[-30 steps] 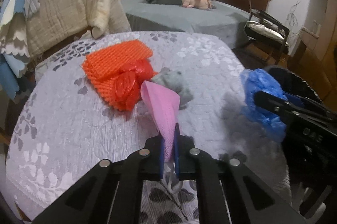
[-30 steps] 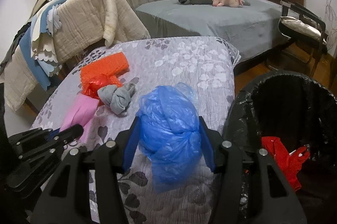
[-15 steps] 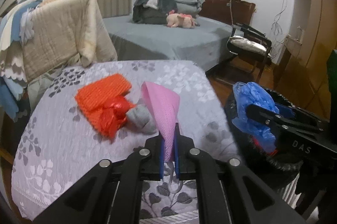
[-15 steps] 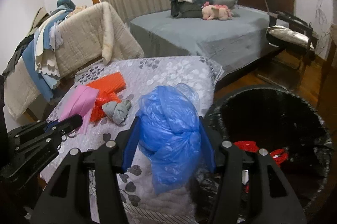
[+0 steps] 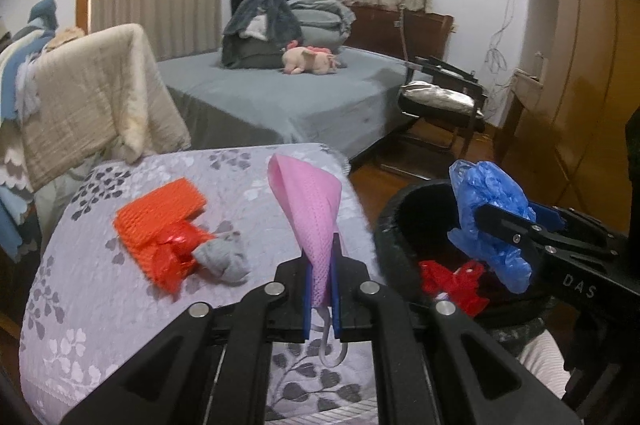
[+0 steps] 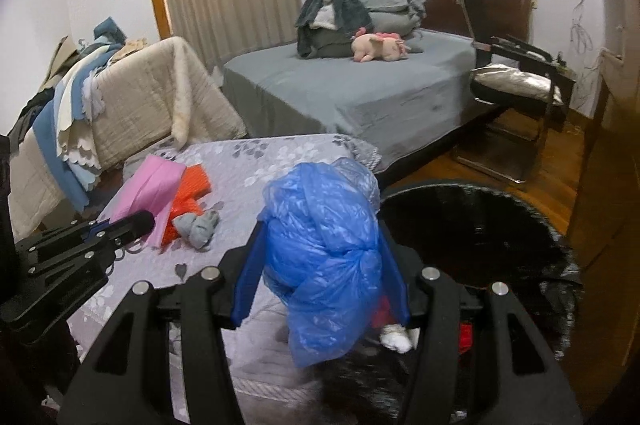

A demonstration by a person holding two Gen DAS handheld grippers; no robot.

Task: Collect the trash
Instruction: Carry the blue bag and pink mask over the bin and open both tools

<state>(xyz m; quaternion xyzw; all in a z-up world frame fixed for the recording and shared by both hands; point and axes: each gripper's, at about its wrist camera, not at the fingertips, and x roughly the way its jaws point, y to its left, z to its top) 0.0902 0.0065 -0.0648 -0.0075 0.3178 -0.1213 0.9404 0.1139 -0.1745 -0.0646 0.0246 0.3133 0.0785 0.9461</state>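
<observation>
The left gripper (image 5: 321, 265) has its fingers (image 5: 307, 289) pinched nearly together on a pink face mask (image 5: 310, 209), which stands up out of them above the near edge of the table (image 5: 88, 321); a white ear loop hangs below the fingers. The right gripper (image 6: 320, 265) has its fingers (image 6: 246, 277) about half apart, clamped on either side of a crumpled blue plastic bag (image 6: 324, 249); in the left wrist view that bag (image 5: 490, 221) hangs over the open black trash bin (image 5: 404, 209), just right of the table. Red plastic scraps (image 5: 452, 279) lie inside the bin. On the table's patterned cloth lie an orange foam net (image 5: 160, 215), a red plastic wad (image 5: 176, 253) touching it, and a grey crumpled cloth (image 5: 224, 259) just beside that; a bed (image 5: 280, 97) stands beyond.
</observation>
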